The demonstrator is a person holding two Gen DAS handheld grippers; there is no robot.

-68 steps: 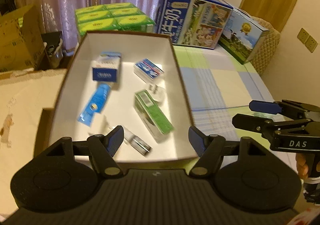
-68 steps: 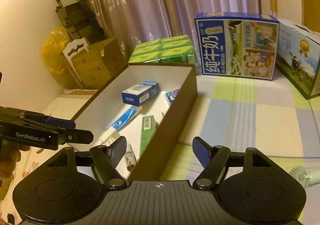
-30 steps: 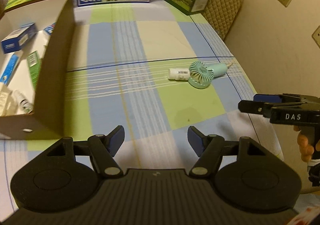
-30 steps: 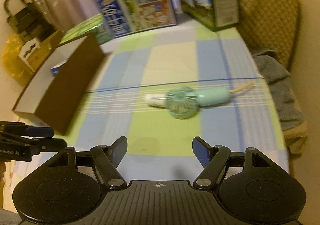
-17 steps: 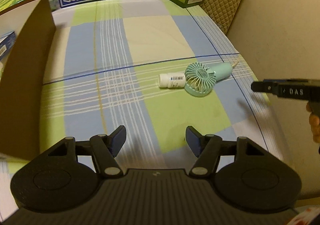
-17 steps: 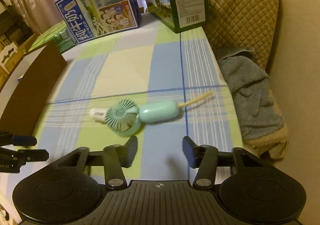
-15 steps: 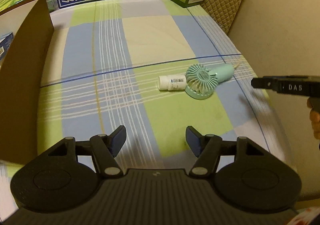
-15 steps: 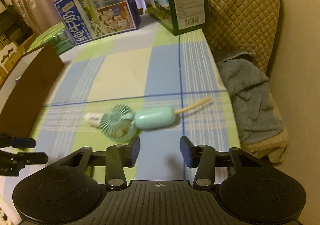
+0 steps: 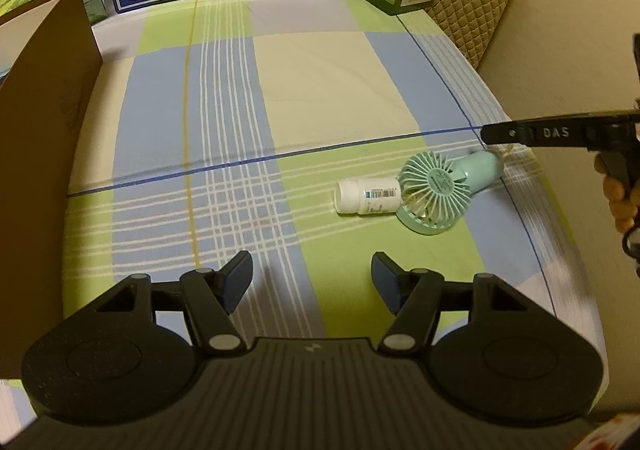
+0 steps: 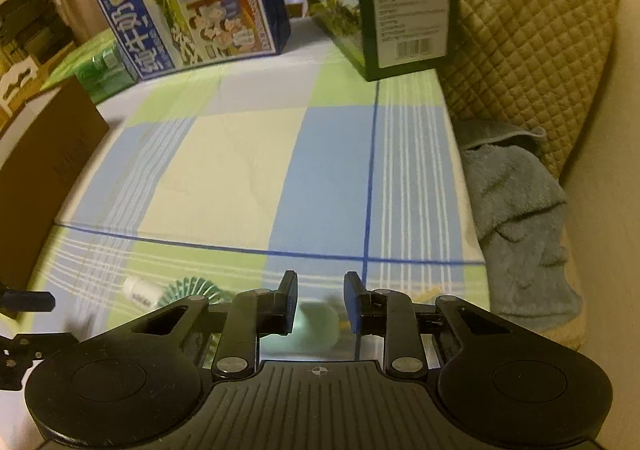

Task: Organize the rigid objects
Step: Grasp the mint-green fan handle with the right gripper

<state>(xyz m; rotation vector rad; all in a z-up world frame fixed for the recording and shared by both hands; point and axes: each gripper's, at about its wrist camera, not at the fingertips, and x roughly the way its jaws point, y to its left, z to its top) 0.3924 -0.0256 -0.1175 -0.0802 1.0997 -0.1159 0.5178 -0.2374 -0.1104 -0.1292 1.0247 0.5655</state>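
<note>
From my right wrist view, my right gripper (image 10: 321, 304) covers most of the mint fan (image 10: 316, 324); its handle shows only as a blur between the fingers. I cannot tell if they touch it. The white bottle (image 10: 138, 292) is smeared. The brown box (image 9: 44, 122) runs off the left edge.

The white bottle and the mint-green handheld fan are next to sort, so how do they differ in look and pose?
The small white plastic bottle is a plain cylinder with a barcode label; the mint-green handheld fan has a round grilled head and a smooth handle. The bottle is the shorter of the two. The right tool straddles the fan's handle, while nothing is at the bottle. Both lie on their sides on the checked cloth, touching.
</note>
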